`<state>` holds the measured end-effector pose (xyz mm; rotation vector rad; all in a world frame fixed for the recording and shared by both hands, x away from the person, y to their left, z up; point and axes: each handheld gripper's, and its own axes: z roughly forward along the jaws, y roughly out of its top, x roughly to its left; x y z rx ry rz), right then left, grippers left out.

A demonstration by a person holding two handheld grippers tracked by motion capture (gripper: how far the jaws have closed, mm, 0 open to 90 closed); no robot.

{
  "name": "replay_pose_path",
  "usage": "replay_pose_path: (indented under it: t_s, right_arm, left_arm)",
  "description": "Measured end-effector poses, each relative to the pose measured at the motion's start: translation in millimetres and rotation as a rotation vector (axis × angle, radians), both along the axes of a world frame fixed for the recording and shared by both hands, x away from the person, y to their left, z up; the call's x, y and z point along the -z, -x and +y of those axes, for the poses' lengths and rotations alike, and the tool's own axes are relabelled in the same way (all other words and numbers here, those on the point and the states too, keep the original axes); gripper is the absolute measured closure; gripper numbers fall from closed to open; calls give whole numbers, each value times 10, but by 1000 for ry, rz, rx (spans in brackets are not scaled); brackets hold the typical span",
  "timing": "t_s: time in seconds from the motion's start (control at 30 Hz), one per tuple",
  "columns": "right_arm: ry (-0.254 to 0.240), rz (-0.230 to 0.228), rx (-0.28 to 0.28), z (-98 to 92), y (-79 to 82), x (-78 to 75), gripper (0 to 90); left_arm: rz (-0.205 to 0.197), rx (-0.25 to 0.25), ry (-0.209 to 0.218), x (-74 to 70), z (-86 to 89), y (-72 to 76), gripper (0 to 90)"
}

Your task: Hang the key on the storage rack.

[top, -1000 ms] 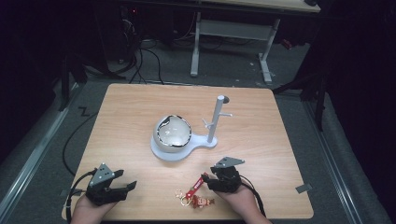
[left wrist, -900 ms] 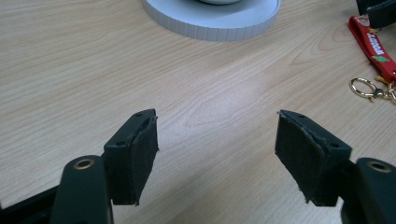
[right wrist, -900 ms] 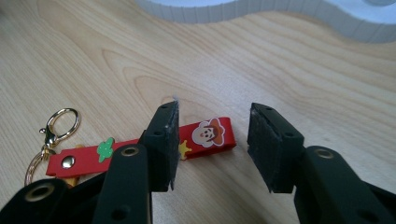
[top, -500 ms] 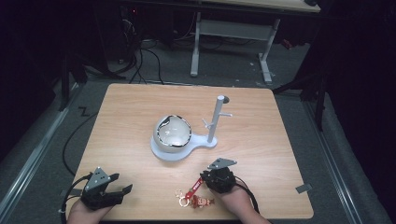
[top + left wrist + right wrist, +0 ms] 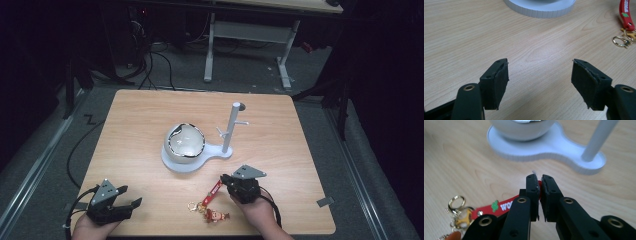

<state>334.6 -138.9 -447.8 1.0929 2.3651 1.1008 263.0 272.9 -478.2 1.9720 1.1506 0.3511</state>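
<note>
On the wooden tabletop near its front edge, our right gripper has just closed its fingers, pinching the red keychain strap. Our left gripper rests with fingers spread wide, well apart from the strap.

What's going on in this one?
A person works at a wooden table with a gripper in each hand. The right gripper has just closed its jaws on the red strap of a keychain, whose gold rings lie on the table. The left gripper waits open. A white peg stand sits beyond.
</note>
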Motion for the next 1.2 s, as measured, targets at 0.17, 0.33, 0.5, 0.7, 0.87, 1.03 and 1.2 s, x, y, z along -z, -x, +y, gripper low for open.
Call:
replay_pose_path:
  t_s: [0.17,0.33,0.5,0.7,0.87,1.03,1.2]
  right_arm:
    - [-31,-48,58,-161,-56,-116,846]
    - [-38,-65,142,-418,-111,-155,845]
    - [-20,-53,217,-676,-119,-135,845]
    - [18,-18,341,-1110,27,-71,842]
    - [65,23,411,-1409,170,-2,838]
    - [65,78,469,-1603,309,52,834]
    - [63,90,489,-1648,412,56,830]
  left_arm:
    - [6,-2,-6,5,-6,10,305]
    - [-4,23,5,-19,-72,-5,305]
    - [-14,53,15,-42,-159,-89,305]
    - [-20,125,17,-58,-343,-271,303]
    - [-33,180,18,-60,-539,-435,303]
    - [-32,193,19,-43,-618,-524,303]
    - [-33,168,25,-53,-638,-589,310]
